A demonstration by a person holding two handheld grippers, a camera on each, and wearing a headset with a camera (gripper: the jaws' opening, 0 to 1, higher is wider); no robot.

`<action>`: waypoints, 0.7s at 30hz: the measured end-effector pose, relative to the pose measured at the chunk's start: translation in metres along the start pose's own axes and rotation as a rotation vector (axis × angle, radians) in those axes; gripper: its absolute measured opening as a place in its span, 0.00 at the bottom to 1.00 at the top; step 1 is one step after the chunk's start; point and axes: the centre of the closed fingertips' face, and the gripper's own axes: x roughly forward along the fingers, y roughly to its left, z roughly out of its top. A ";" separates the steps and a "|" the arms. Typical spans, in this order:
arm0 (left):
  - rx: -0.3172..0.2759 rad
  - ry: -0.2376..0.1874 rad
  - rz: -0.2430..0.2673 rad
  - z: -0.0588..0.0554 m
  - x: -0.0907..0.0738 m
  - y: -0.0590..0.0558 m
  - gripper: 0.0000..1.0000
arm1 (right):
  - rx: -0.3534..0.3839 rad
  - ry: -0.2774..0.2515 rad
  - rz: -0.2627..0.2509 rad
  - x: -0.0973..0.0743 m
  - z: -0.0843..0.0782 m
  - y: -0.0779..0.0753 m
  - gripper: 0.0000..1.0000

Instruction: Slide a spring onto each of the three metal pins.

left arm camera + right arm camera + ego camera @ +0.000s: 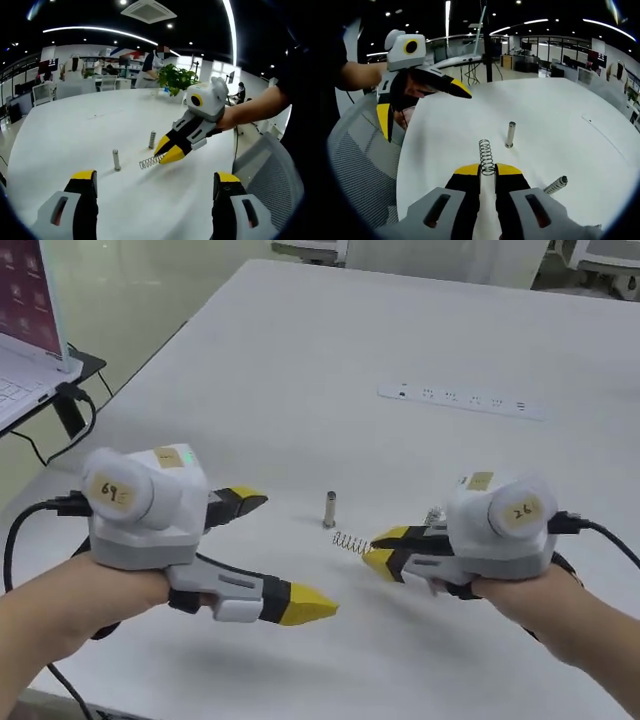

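A bare metal pin stands upright on the white table. My right gripper is shut on one end of a loose spring, which sticks out toward the bare pin and stops short of it. Behind the right gripper stands a second pin with a spring around it. My left gripper is open and holds nothing, a little left of the bare pin.
A white power strip lies farther back on the table. A laptop with a black cable sits off the table's left edge. A mesh chair is beside the table, with people and a plant in the room behind.
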 end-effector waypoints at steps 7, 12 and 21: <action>0.003 0.012 -0.040 -0.004 0.009 -0.009 0.89 | -0.038 -0.003 0.021 -0.015 -0.002 0.008 0.08; 0.015 0.026 -0.081 -0.006 0.016 -0.018 0.85 | -0.067 0.013 0.033 -0.022 -0.008 0.011 0.08; 0.038 0.025 -0.152 -0.001 0.032 -0.034 0.74 | -0.085 0.011 0.064 -0.043 -0.015 0.018 0.08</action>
